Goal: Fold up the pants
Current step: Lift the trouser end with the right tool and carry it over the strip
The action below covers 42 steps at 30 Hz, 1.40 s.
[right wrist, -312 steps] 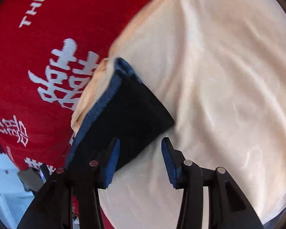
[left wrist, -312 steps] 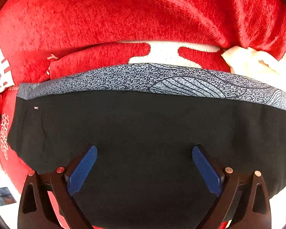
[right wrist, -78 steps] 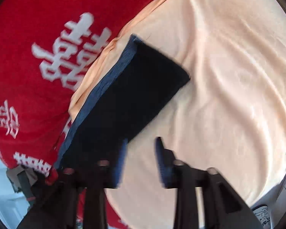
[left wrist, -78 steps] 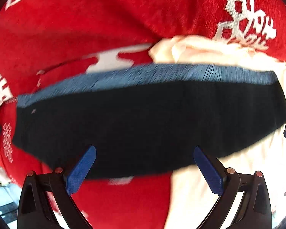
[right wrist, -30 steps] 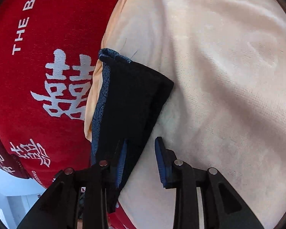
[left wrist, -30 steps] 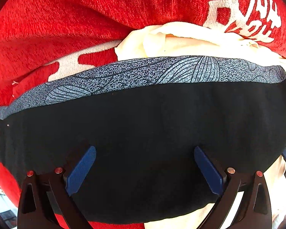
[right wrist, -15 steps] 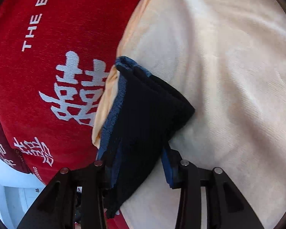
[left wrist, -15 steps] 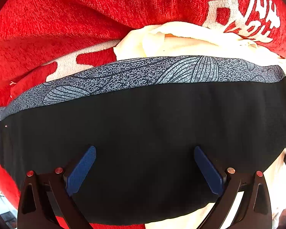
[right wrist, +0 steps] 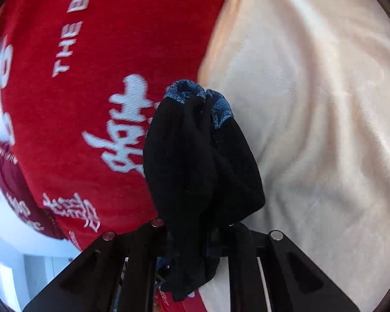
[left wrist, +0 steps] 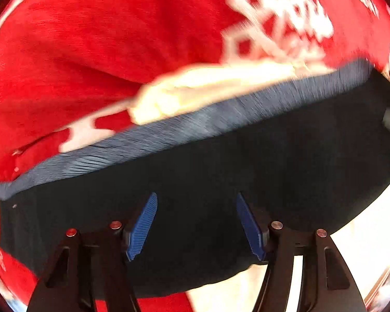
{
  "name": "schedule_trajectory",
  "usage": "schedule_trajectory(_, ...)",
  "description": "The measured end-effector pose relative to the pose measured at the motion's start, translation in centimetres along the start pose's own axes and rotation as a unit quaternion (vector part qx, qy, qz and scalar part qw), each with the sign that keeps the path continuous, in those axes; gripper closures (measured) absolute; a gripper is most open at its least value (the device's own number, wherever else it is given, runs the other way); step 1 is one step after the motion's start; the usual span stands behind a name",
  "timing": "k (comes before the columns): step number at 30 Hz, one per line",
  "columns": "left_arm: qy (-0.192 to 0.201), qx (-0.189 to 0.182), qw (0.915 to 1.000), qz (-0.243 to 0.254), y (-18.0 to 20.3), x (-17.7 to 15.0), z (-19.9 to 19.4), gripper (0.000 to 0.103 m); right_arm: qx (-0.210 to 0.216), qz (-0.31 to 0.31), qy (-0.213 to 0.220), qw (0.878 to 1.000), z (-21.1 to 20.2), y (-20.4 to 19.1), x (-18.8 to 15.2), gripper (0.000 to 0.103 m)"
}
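Note:
The pants [left wrist: 247, 161] are black with a blue-grey patterned waistband, folded into a long strip across the left wrist view. My left gripper [left wrist: 196, 221] hovers over the black cloth with its blue pads [left wrist: 143, 226] apart and nothing between them. My right gripper [right wrist: 197, 234] is shut on one end of the pants [right wrist: 200, 161], which bunches up in front of the fingers with the waistband at the top. The right pads are hidden by the cloth.
A red blanket [left wrist: 117, 39] with white characters lies under and behind the pants; it also shows in the right wrist view [right wrist: 91, 78]. A cream blanket [right wrist: 312, 130] covers the right side, and its bunched edge [left wrist: 208, 88] lies behind the waistband.
My right gripper has closed on the end of the pants and lifted it, bunching the cloth. My left gripper's jaws have narrowed, and its view has shifted and blurred.

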<state>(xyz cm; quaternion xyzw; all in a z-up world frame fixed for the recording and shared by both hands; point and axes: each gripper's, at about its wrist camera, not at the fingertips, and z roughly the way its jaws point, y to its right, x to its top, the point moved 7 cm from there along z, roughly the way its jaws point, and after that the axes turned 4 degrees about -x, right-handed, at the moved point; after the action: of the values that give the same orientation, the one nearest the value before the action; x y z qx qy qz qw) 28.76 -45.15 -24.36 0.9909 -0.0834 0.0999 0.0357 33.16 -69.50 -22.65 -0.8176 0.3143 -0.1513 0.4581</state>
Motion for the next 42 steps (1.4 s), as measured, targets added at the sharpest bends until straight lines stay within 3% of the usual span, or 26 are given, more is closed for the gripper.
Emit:
schedule_trajectory(1, -0.012, 0.007, 0.9999, 0.008, 0.6, -0.6, 1.1, 0.038, 0.005, -0.012, -0.002, 1.0, -0.3, -0.9, -0.3, 0.09)
schedule_trajectory(4, 0.027, 0.041, 0.9982, 0.036, 1.5, -0.6, 0.9, 0.039, 0.005, -0.042, -0.004, 0.999, -0.5, -3.2, -1.3, 0.089)
schedule_trajectory(6, 0.02, 0.027, 0.999, 0.031, 1.2, -0.6, 0.8, 0.039, -0.006, -0.062, -0.003, 0.998, -0.3, -4.5, -2.0, 0.09)
schedule_trajectory(10, -0.001, -0.036, 0.9991, -0.022, -1.4, -0.5, -0.2, 0.039, -0.038, -0.111, 0.005, 0.993, -0.3, -7.3, -3.1, 0.089)
schedule_trajectory(14, 0.026, -0.035, 0.9973, -0.059, -6.2, -1.4, -3.0, 0.039, -0.086, -0.176, 0.018, 0.981, -0.3, -10.8, -4.7, 0.089)
schedule_trajectory(15, 0.031, -0.031, 0.9967, -0.068, -7.9, -2.0, -3.7, 0.037, -0.105, -0.202, 0.02, 0.974, -0.1, -12.0, -5.5, 0.089)
schedule_trajectory(17, 0.035, -0.021, 0.9956, -0.084, -11.1, -3.4, -4.8, 0.023, -0.128, -0.24, 0.023, 0.962, 0.3, -13.6, -7.0, 0.09)
schedule_trajectory(21, 0.038, 0.003, 0.9926, -0.116, -18.9, -6.9, -7.0, 0.022, -0.173, -0.322, 0.023, 0.931, 3.2, -17.5, -11.6, 0.089)
schedule_trajectory(25, 0.03, 0.032, 0.988, -0.148, -25.0, -10.7, -8.2, 0.022, -0.213, -0.392, -0.001, 0.895, 8.8, -19.8, -17.7, 0.089)
schedule_trajectory(28, 0.018, 0.047, 0.984, -0.171, -29.6, -13.5, -7.8, 0.022, -0.262, -0.449, -0.033, 0.854, 14.7, -19.6, -23.4, 0.083)
schedule_trajectory(31, 0.01, 0.056, 0.9805, -0.188, -32.5, -15.3, -7.4, 0.022, -0.34, -0.512, -0.062, 0.787, 21.1, -17.1, -28.6, 0.068)
schedule_trajectory(33, 0.013, 0.055, 0.9789, -0.196, -33.3, -16.0, -7.6, 0.022, -0.411, -0.571, -0.073, 0.707, 24.8, -14.7, -32.0, 0.051)
schedule_trajectory(34, 0.014, 0.055, 0.9785, -0.198, -33.6, -16.0, -7.5, 0.022, -0.436, -0.599, -0.066, 0.669, 25.6, -14.3, -33.3, 0.05)
schedule_trajectory(36, 0.017, 0.054, 0.9777, -0.202, -34.0, -15.4, -7.7, 0.022, -0.454, -0.639, -0.048, 0.619, 25.6, -14.9, -35.3, 0.05)
schedule_trajectory(37, 0.019, 0.052, 0.9777, -0.203, -34.2, -15.1, -7.8, 0.022, -0.445, -0.649, -0.04, 0.615, 25.1, -15.9, -36.2, 0.05)
schedule_trajectory(39, 0.024, 0.046, 0.9779, -0.203, -34.0, -14.5, -8.4, 0.022, -0.419, -0.663, -0.031, 0.619, 24.0, -17.7, -37.5, 0.046)
schedule_trajectory(40, 0.027, 0.041, 0.9785, -0.2, -33.5, -14.0, -8.5, 0.022, -0.393, -0.669, -0.034, 0.63, 23.3, -18.9, -38.2, 0.046)
schedule_trajectory(42, 0.035, 0.032, 0.9816, -0.185, -32.1, -12.9, -8.7, 0.022, -0.337, -0.648, -0.062, 0.68, 22.2, -20.6, -38.6, 0.043)
